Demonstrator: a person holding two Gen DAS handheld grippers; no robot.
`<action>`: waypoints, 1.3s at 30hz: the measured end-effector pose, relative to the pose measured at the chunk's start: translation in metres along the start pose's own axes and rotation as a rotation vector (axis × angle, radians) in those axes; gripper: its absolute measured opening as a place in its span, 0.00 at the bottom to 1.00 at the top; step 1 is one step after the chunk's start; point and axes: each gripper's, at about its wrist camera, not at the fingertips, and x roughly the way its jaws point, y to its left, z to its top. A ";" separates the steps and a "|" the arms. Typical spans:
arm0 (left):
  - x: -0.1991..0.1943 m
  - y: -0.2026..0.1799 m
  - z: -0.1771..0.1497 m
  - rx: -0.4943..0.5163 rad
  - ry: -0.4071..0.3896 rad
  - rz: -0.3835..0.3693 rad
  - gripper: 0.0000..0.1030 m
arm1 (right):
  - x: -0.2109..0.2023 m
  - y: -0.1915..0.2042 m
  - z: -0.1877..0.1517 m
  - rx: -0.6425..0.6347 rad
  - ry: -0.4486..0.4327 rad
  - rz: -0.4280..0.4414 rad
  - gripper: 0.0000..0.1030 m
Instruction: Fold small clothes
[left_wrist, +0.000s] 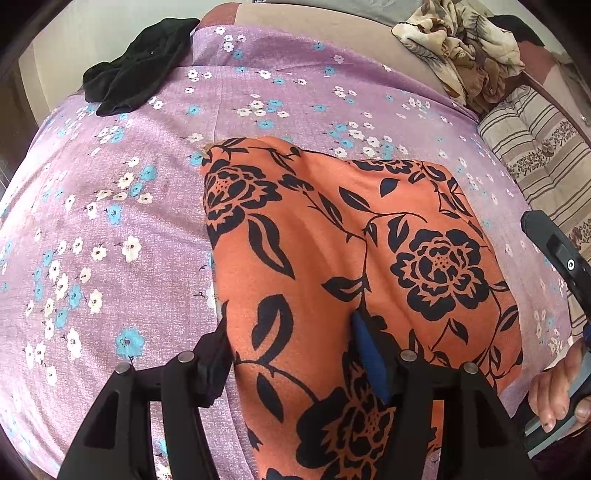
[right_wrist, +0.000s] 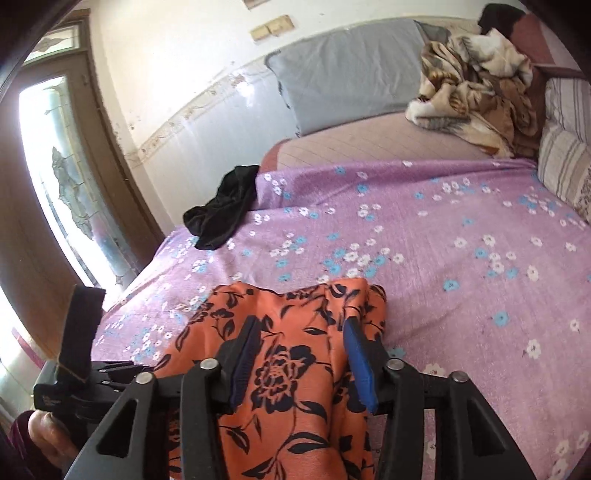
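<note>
An orange cloth with black flowers (left_wrist: 369, 221) lies flat on the purple flowered bedspread (left_wrist: 110, 221). My left gripper (left_wrist: 290, 328) points steeply down onto its near left part. The jaws stand wide: one finger is at the cloth's left edge, and the blue pad (left_wrist: 369, 354) rests on the fabric, which bulges between them. In the right wrist view the same cloth (right_wrist: 280, 306) fills the gap between the blue pads of my right gripper (right_wrist: 301, 323), and its far edge looks raised off the bed. A hand (left_wrist: 554, 387) holds the right tool beside the cloth.
A crumpled black garment (right_wrist: 225, 206) lies at the bedspread's far left corner. A beige patterned blanket (right_wrist: 476, 92) is heaped at the far right, with a grey pillow (right_wrist: 343, 70) against the wall and a striped pillow (left_wrist: 543, 155) on the right. A glass door (right_wrist: 62, 177) stands left of the bed.
</note>
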 end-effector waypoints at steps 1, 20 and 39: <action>0.000 0.000 0.000 0.002 -0.001 0.004 0.61 | 0.001 0.006 0.000 -0.024 0.005 0.008 0.36; -0.018 0.045 0.019 -0.126 -0.030 0.081 0.76 | 0.066 -0.009 -0.039 0.029 0.309 -0.041 0.35; 0.047 0.041 0.063 -0.010 -0.085 0.243 0.81 | 0.135 -0.043 0.002 0.229 0.362 0.003 0.37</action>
